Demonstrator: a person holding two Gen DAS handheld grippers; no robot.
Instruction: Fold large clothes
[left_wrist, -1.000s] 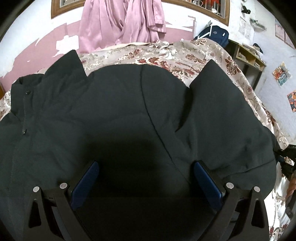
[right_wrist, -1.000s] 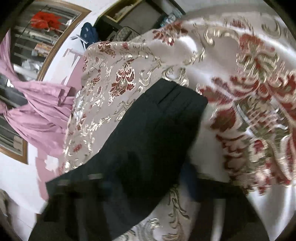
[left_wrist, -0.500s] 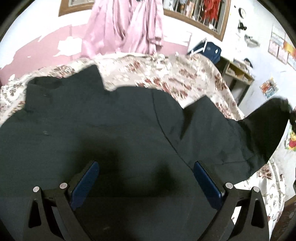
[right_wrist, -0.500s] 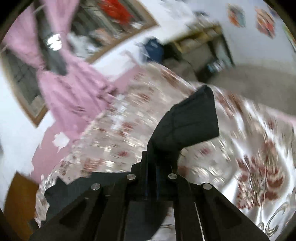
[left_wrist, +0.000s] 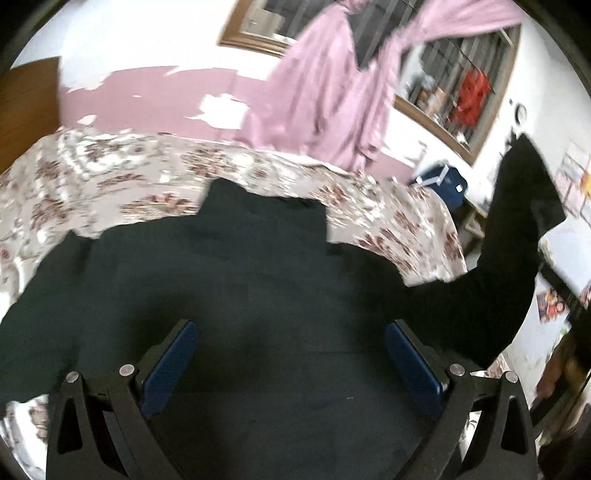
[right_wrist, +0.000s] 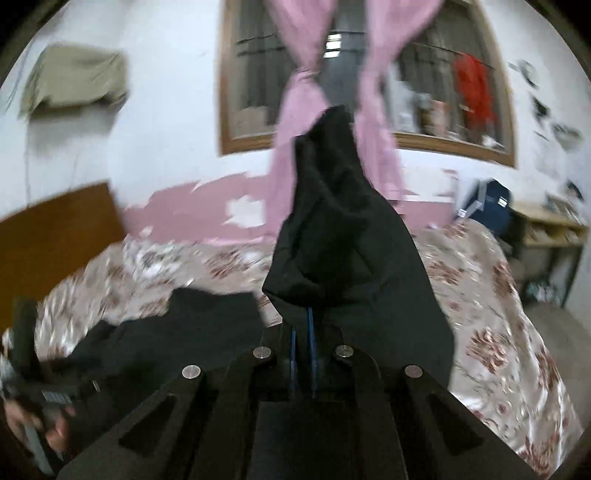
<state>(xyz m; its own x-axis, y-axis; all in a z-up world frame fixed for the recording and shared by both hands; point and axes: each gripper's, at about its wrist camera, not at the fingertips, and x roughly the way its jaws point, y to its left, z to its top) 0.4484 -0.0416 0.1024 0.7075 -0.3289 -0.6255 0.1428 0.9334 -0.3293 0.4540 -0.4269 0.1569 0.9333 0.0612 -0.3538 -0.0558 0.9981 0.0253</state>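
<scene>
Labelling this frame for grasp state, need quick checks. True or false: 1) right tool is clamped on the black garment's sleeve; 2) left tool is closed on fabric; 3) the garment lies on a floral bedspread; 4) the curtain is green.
1) True: the right tool is shut on the sleeve of the black garment, lifted off the bed.
2) False: the left tool is wide open above the fabric.
3) True: floral bedspread.
4) False: the curtain is pink.

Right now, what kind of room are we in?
Most likely a bedroom: a bed under a floral bedspread, a wooden headboard, and a window with tied pink curtains.
</scene>
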